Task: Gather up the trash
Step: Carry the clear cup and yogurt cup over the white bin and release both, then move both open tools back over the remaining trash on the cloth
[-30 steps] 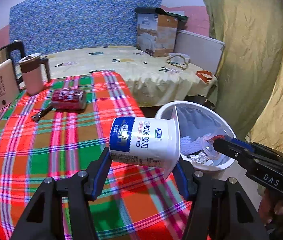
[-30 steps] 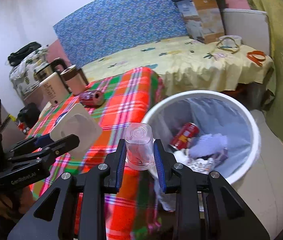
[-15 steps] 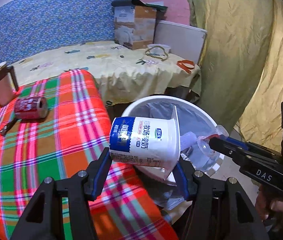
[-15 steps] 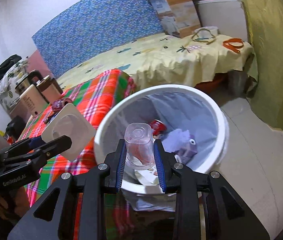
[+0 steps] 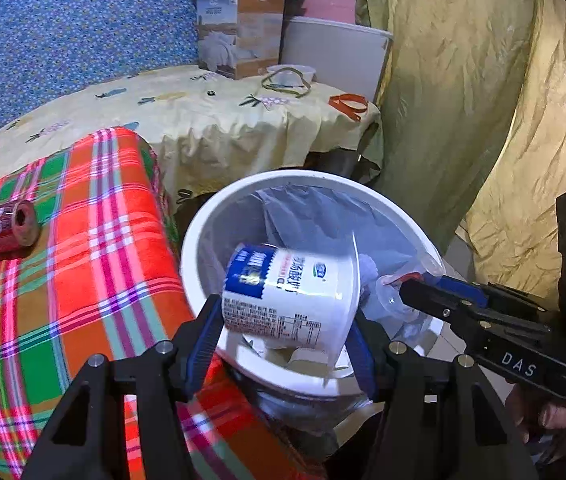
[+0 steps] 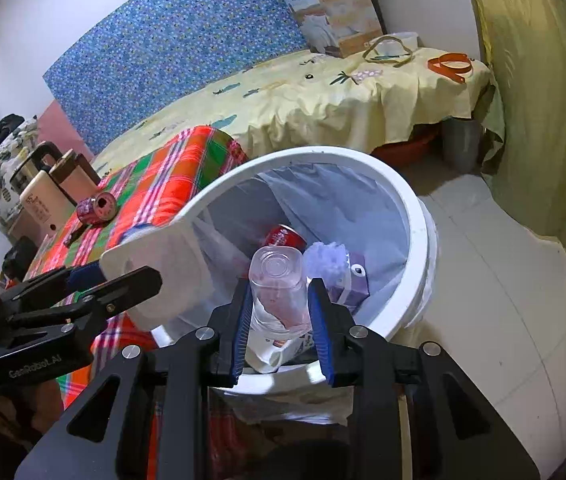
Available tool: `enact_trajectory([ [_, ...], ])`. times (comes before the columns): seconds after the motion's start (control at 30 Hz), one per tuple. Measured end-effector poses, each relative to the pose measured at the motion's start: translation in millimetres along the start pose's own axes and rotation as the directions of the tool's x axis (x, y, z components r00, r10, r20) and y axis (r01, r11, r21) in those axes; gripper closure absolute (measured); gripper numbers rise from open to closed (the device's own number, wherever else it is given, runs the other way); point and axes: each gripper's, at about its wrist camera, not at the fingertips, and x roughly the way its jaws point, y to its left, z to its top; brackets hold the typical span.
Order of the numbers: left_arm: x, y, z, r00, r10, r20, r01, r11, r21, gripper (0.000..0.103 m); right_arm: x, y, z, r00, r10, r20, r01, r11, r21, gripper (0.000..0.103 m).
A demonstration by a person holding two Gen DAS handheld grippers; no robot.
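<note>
Blue floral panel [image 6: 187, 56], yellow-sheeted bed [image 6: 323, 96], pale tiled floor [image 6: 503, 300]

"DAS" on right tool [image 5: 419, 300] body; "GenRobot.AI" on left tool [image 6: 131, 280] body.

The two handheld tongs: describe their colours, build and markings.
Both tongs, left and right, are matte black, angular plastic frames with triangular cut-outs and silver screw heads. Each finger carries a ribbed blue pad on its inner face. White lettering marks the bodies: "DAS" on the right one, "GenRobot.AI" on the left. No cables or sleeves are clearly visible.
</note>
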Motion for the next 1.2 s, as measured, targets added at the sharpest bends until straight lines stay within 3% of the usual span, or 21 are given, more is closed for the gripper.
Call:
enact_trajectory([
  [0.27,12.4,-1.5,-0.2,1.0,-0.001,-0.012,0.001,1.0,0.005,0.04,1.5,-6.1,-0.5,1.0,-0.015,-0.004,0.015,1.0,0.003,0.064],
  [0.63,-12.1,13.6,-3.4,0.999,0.01,0.042,-0.008,0.999,-0.046,0.038,-8.3,3.0,1.0,1.0,-0.015,0.017,0.015,1.0,-0.018,0.064],
  [1.2,-72.3,51.5,-37.1,0.987,0.115,0.114,-0.1,0.986,-0.132,0.038,-23.0,55.3,-7.2,0.995,0.096,0.035,-0.09,0.987,-0.131,0.064],
])
